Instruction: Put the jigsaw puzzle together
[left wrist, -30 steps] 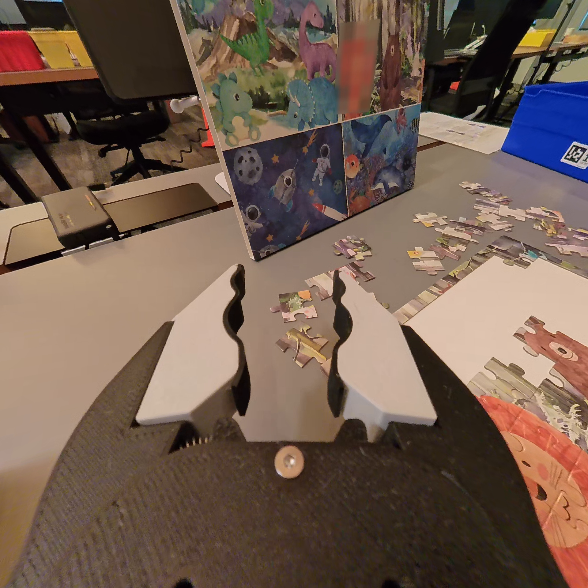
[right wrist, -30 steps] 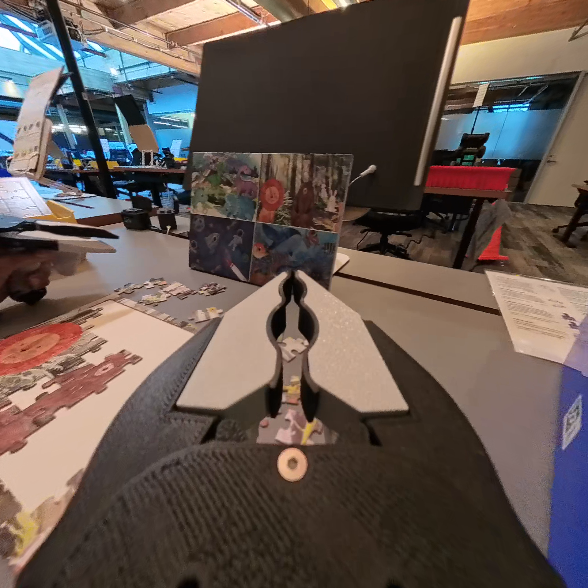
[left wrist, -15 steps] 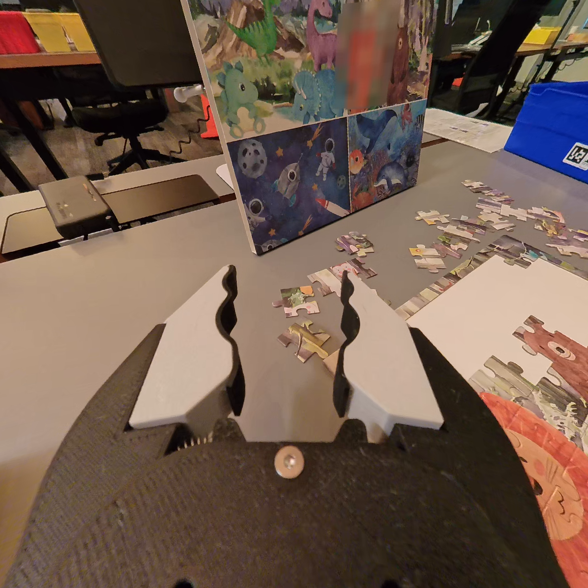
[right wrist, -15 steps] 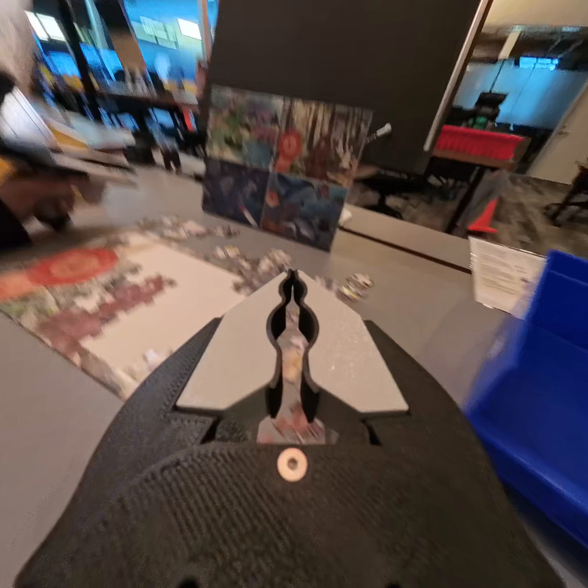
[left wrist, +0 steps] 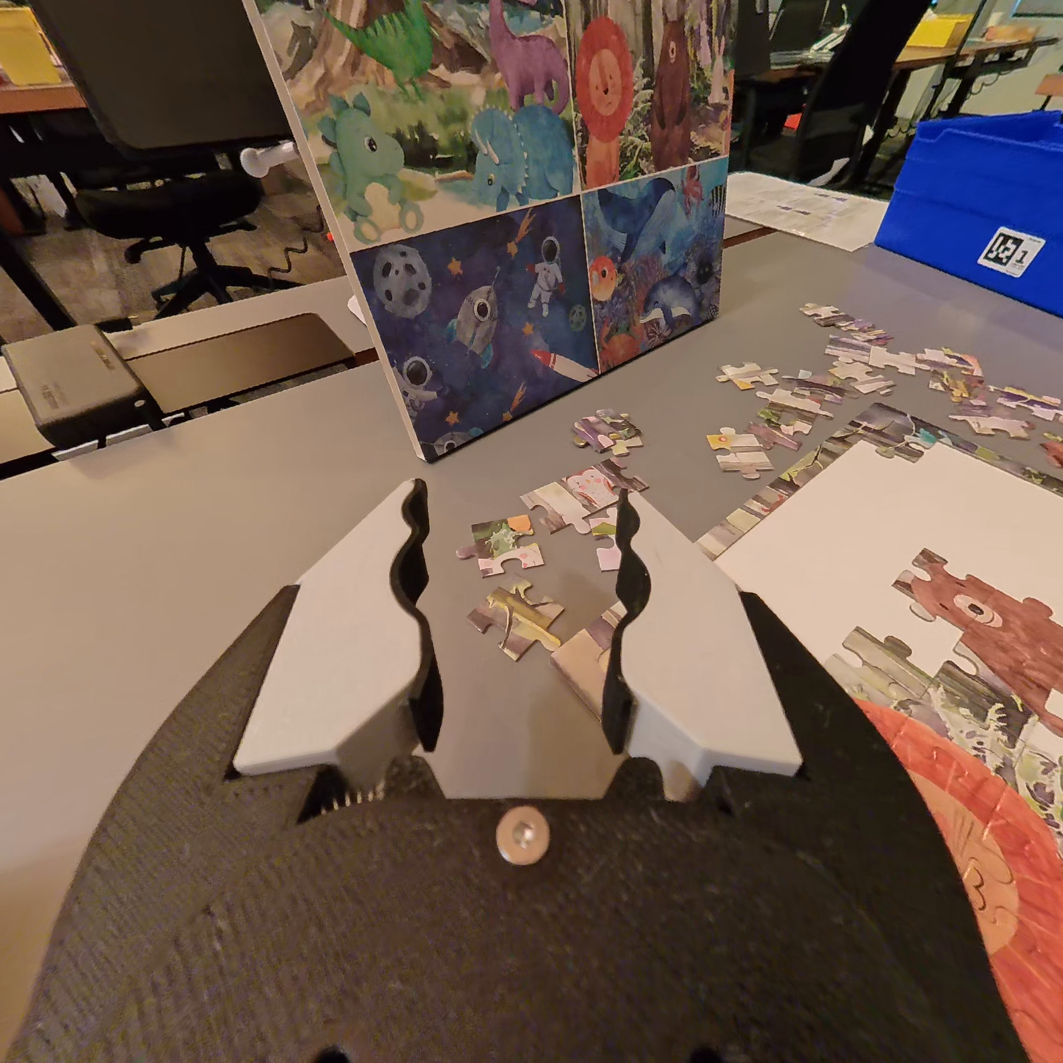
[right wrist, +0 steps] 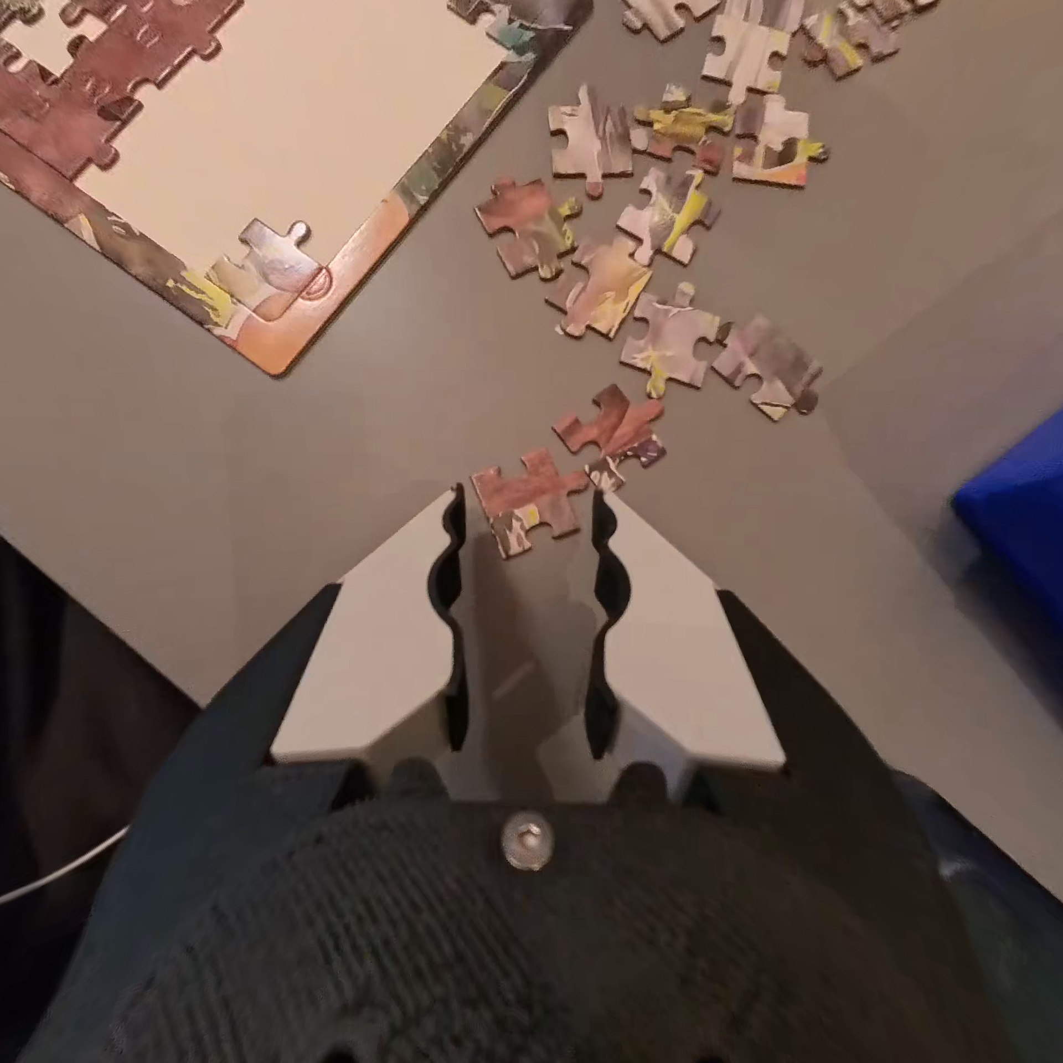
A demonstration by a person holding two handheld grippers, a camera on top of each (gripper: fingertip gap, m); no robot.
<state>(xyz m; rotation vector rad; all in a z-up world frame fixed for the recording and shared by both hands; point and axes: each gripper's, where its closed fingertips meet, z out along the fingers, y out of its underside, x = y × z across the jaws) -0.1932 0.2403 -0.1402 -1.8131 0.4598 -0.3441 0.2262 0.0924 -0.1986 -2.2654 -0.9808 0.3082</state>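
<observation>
The puzzle board (left wrist: 897, 517) lies on the grey table at the right, with a white middle, a printed border, a brown bear patch (left wrist: 995, 621) and an orange lion patch. My left gripper (left wrist: 520, 500) is open and empty above loose pieces; a green-yellow piece (left wrist: 517, 618) lies between its fingers. In the right wrist view, my right gripper (right wrist: 526, 492) is open and points down at the table. A brown piece (right wrist: 526, 500) lies just at its fingertips, not held. The board corner (right wrist: 287, 322) is to the upper left, with one piece (right wrist: 276, 259) set in it.
A puzzle box (left wrist: 517, 218) with animal and space pictures stands upright behind the loose pieces. A blue bin (left wrist: 989, 201) sits at the far right, also at the right edge (right wrist: 1018, 506) of the right wrist view. Several loose pieces (right wrist: 661, 230) are scattered beside the board. There is about 45 cm between the tips of the two grippers.
My right gripper swung from looking level across the table to pointing down at loose pieces, and opened. My left gripper opened a little wider and moved slightly forward.
</observation>
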